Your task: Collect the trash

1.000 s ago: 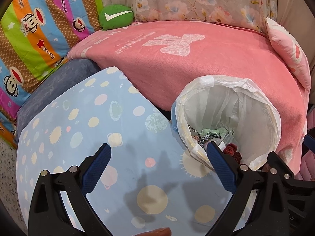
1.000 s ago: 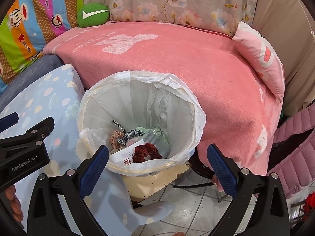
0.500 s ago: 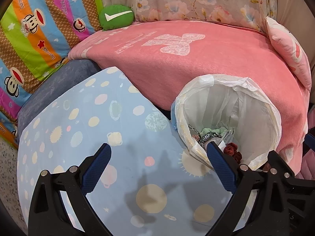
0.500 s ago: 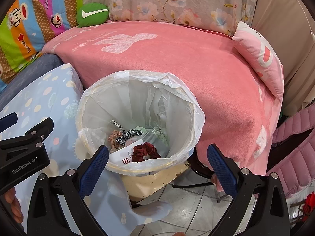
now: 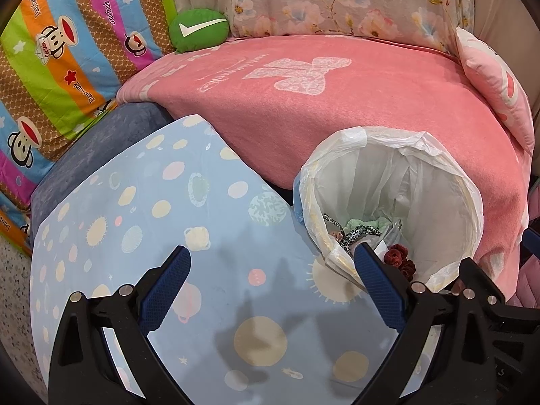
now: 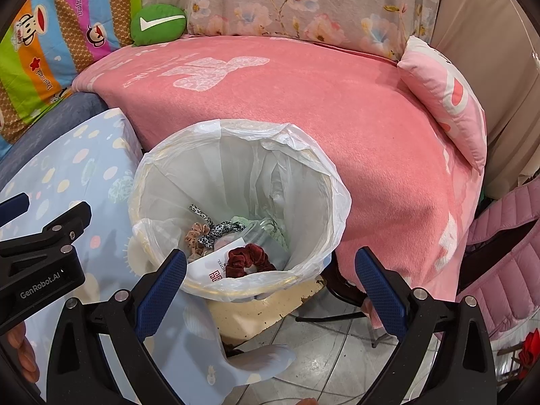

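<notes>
A trash bin lined with a white plastic bag stands beside the table; it also shows in the left wrist view. Inside lie a dark red scrunchie, a leopard-print scrunchie, a peach scrunchie, a white printed paper and a pale green item. My right gripper is open and empty above the bin's near rim. My left gripper is open and empty over the blue patterned tabletop, left of the bin.
A sofa with a pink blanket lies behind the bin. A green cushion, a pink pillow and a striped monkey-print cover sit at the back. Tiled floor and a pink padded garment are at the right.
</notes>
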`<state>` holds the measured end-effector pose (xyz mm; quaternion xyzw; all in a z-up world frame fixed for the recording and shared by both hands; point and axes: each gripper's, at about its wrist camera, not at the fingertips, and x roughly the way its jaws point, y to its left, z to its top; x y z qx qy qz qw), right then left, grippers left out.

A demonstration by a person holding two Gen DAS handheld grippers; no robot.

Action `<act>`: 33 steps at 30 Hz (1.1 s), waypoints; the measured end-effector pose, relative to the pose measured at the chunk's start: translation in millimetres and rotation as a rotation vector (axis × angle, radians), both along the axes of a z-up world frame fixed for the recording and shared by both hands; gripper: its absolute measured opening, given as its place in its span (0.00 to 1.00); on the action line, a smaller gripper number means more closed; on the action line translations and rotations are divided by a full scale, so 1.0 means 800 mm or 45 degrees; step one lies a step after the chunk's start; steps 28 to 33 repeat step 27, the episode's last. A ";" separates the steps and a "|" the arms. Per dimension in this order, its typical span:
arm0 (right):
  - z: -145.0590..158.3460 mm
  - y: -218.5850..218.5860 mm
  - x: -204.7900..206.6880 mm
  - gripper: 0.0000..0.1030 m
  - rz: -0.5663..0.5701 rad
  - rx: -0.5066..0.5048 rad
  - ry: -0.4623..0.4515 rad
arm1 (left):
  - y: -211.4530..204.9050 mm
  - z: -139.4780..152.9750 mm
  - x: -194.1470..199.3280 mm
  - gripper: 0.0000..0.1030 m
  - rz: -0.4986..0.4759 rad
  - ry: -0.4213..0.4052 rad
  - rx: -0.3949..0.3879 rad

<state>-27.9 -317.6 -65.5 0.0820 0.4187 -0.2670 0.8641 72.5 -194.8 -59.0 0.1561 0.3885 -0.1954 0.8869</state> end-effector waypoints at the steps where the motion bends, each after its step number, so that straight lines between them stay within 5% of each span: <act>1: 0.000 0.000 0.000 0.93 -0.001 0.000 0.001 | 0.000 0.000 0.000 0.90 -0.001 -0.002 0.001; 33: 0.000 -0.001 0.000 0.93 -0.004 0.000 0.003 | -0.006 -0.006 -0.002 0.90 -0.052 0.025 0.008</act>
